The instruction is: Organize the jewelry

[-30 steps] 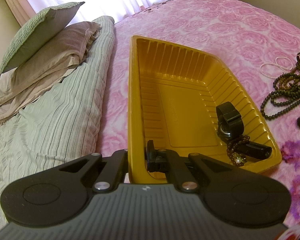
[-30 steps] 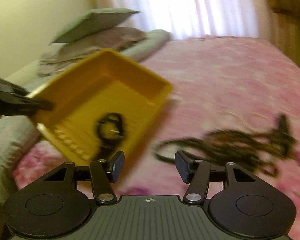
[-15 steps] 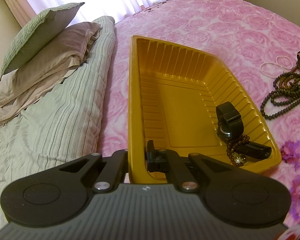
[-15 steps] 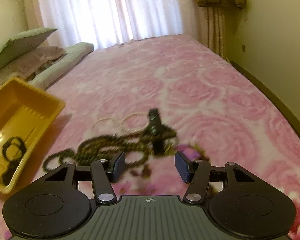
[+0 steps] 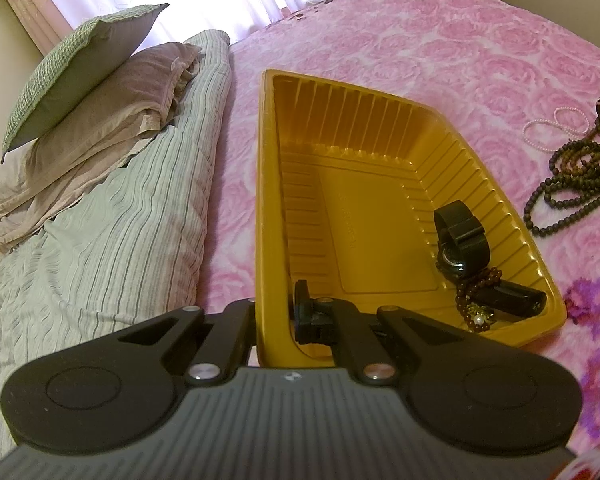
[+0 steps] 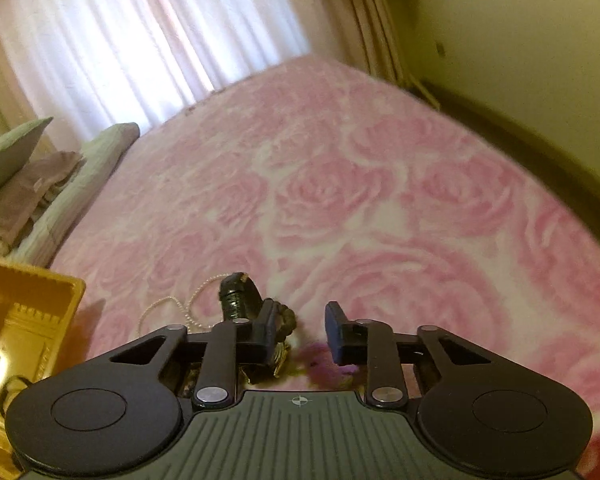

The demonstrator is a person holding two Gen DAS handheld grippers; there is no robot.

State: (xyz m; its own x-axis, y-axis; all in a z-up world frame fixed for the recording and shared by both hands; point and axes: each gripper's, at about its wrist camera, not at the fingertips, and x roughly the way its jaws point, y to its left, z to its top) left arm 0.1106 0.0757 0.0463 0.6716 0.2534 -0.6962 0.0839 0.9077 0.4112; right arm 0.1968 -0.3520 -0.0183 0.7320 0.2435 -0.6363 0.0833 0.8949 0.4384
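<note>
Low in the right-wrist frame, the right gripper noses down over the bead strands, jaws closing, nothing pinched yet. Limp, light, slippery stuff, likely best taken at the bunched knot. Left gripper stays out of it, clamped on the yellow tray wall at lower centre.

Bare bedspread lies open beyond the jewelry heap; tray flanks left.

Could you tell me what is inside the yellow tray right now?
The yellow tray holds a black watch, a beaded bracelet and a black case; the case's underside is hidden.
</note>
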